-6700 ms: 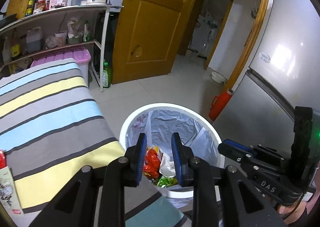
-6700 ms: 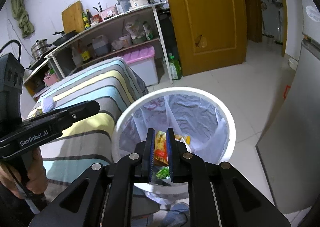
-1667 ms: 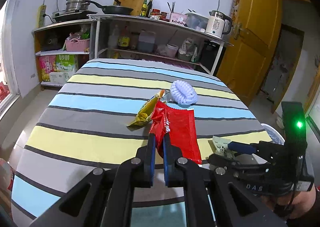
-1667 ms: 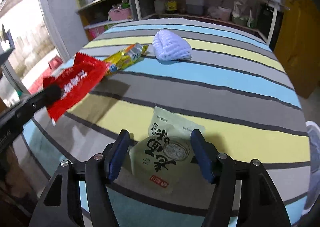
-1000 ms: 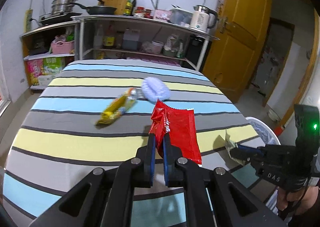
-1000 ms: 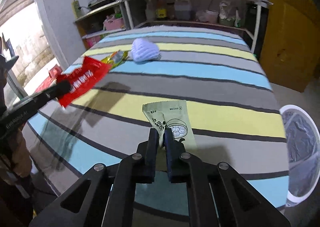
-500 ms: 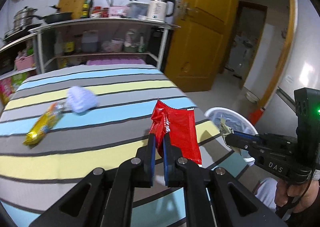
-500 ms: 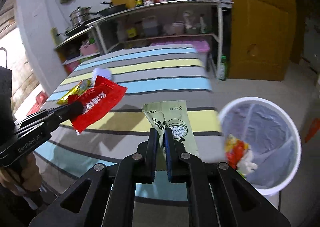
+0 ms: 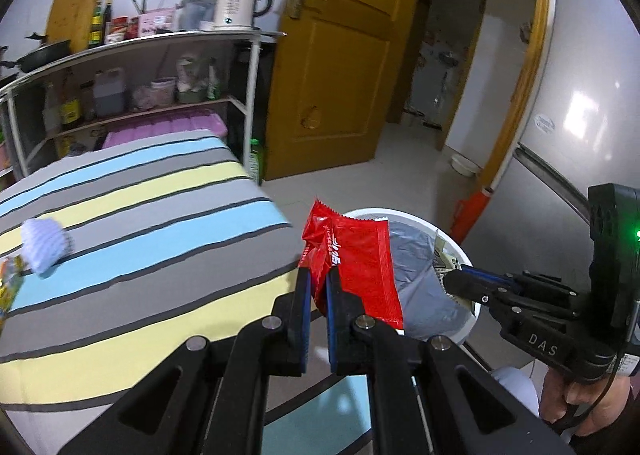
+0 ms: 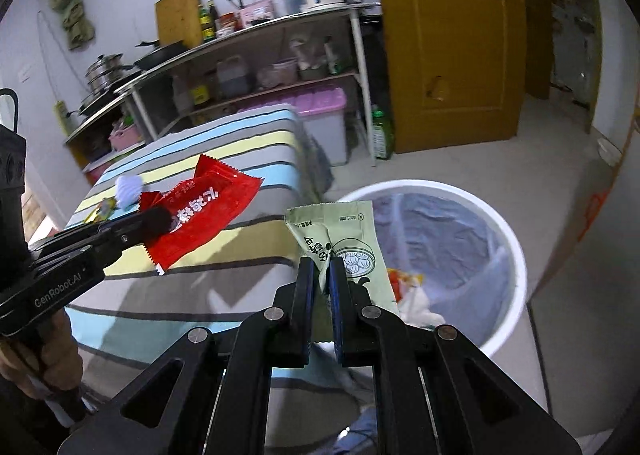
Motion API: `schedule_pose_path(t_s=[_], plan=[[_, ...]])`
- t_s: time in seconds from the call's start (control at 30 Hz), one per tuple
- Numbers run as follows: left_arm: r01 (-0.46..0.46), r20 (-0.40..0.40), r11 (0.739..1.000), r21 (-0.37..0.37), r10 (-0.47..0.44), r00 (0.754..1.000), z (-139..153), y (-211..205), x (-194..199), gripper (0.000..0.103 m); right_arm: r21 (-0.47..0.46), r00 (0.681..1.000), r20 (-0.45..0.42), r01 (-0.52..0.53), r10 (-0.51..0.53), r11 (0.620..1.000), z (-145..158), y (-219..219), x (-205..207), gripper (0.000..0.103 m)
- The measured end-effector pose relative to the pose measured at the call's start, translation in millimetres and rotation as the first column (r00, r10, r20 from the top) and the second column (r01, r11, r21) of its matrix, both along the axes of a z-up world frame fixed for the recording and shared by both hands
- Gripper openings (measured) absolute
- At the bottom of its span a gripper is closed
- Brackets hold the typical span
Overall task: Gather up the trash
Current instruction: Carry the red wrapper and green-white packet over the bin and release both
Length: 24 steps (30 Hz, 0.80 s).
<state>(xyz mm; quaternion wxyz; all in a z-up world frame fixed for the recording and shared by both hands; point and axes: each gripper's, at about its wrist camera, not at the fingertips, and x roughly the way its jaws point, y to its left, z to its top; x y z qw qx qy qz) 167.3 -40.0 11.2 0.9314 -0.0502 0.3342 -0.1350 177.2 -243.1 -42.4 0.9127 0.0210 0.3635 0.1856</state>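
Observation:
My left gripper (image 9: 317, 281) is shut on a red snack wrapper (image 9: 356, 259) and holds it in the air at the table's edge, beside the white trash bin (image 9: 460, 251). My right gripper (image 10: 324, 269) is shut on a pale green food packet (image 10: 344, 239), held over the near rim of the bin (image 10: 508, 231). The bin has a grey liner and some trash inside (image 10: 408, 287). The left gripper with the red wrapper (image 10: 200, 211) shows in the right wrist view; the right gripper (image 9: 452, 279) shows over the bin in the left wrist view.
A white foam fruit net (image 9: 44, 245) and a yellow wrapper (image 9: 8, 275) lie on the striped table (image 9: 140, 239). A shelf with kitchenware (image 9: 132, 67) stands behind, a wooden door (image 9: 344, 55) and a fridge (image 9: 592, 95) flank the floor around the bin.
Both grippers have swung right from the table toward the bin, each carrying its wrapper. The bin is now nearer and larger in both views.

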Motion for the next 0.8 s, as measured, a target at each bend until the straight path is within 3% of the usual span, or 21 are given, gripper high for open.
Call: schedule_pose_path(t_s=[0.53, 0.6, 0.67, 0.8], plan=[[0.115, -0.095, 0.993, 0.023, -0.112, 0.989, -30, -58, 40, 0.008, 0.02, 0.99, -0.098, 0.1, -0.098, 0.995, -34, -48, 27, 0.011], [0.118, -0.102, 0.993, 0.018, -0.115, 0.988, -32, -59, 42, 0.009, 0.022, 0.99, -0.099, 0.105, -0.102, 0.994, -35, -52, 29, 0.014], [0.113, -0.105, 0.993, 0.014, -0.111, 0.988, -32, -58, 43, 0.01, 0.026, 0.99, -0.098, 0.109, -0.106, 0.994, -35, -53, 30, 0.024], [0.106, -0.099, 0.994, -0.001, -0.105, 0.99, -31, -54, 43, 0.019, 0.035, 0.99, -0.091, 0.112, -0.108, 0.993, -34, -55, 30, 0.031]])
